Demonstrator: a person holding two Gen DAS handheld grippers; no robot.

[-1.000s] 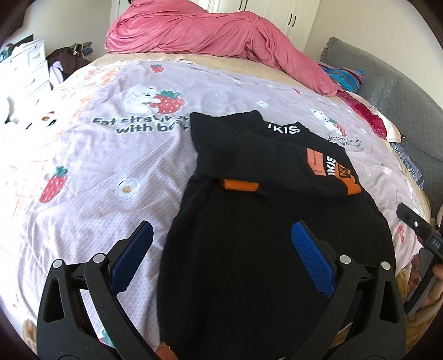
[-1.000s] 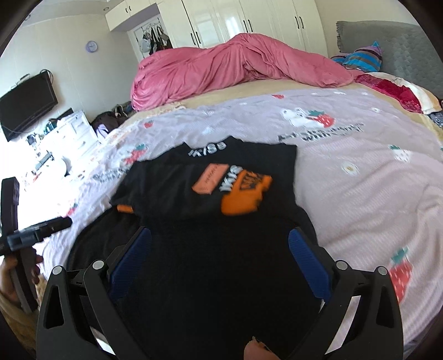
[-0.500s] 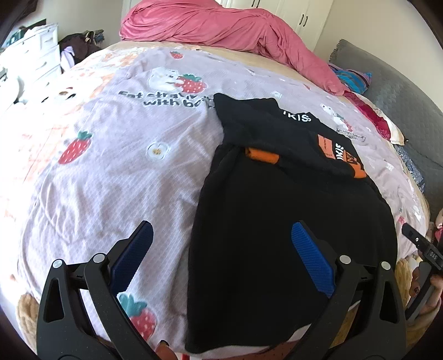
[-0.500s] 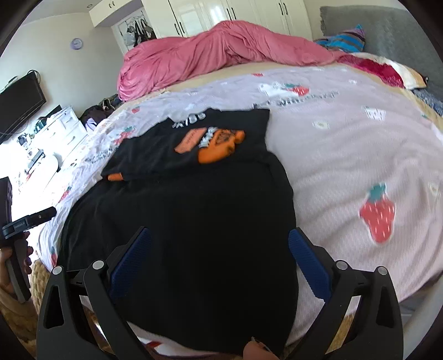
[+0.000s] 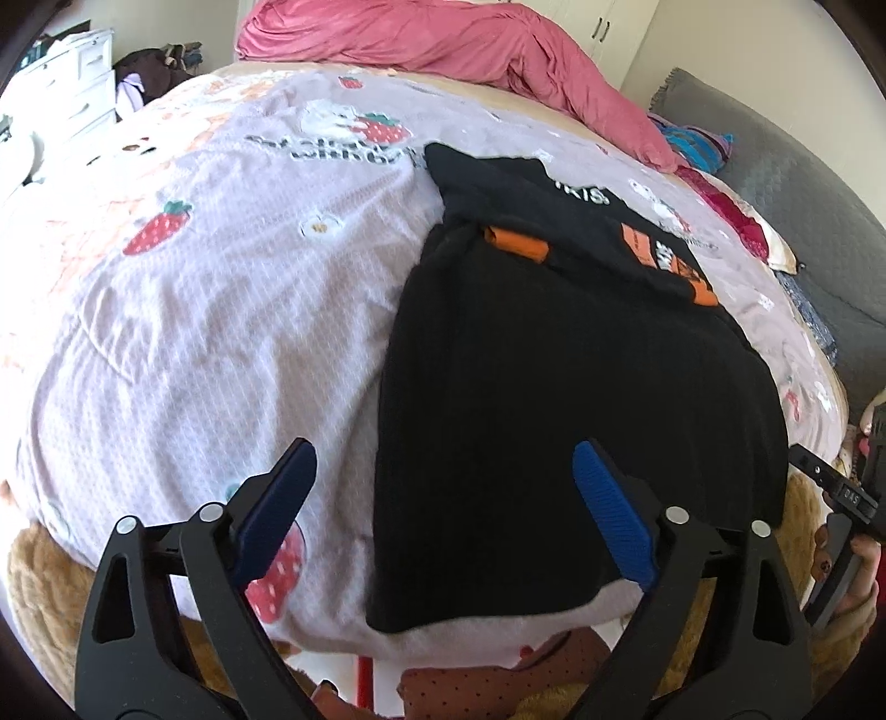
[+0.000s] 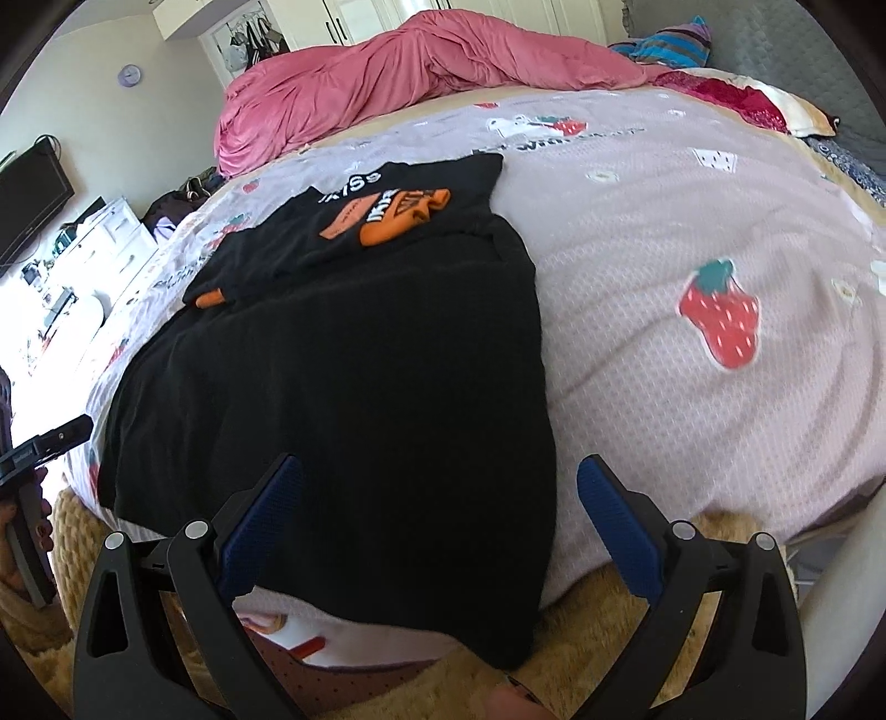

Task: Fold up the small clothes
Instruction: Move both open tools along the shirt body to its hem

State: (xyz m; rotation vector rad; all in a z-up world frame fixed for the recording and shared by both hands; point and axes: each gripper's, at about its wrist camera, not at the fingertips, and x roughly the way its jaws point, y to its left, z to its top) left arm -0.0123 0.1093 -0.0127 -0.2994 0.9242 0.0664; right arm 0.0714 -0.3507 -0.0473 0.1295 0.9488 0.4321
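Looking down, we see the bed (image 5: 194, 332) with a pink duvet (image 5: 443, 39) heaped far off, the black garment (image 5: 554, 399) flat near its front edge. Our left gripper (image 5: 443, 498) is closing, empty; our right gripper (image 6: 437, 498) gapes, empty.

White lettering on the far, folded part of the black garment (image 5: 554, 360) read "IKIS" in the left wrist view, its start hidden by a fold. In the right wrist view the same lettering appeared inverted and partly legible. The orange patches (image 6: 398, 219) carried print too small to read. The bed sheet (image 5: 221, 304) bore dark script beside a strawberry motif; only "with" could be made out.
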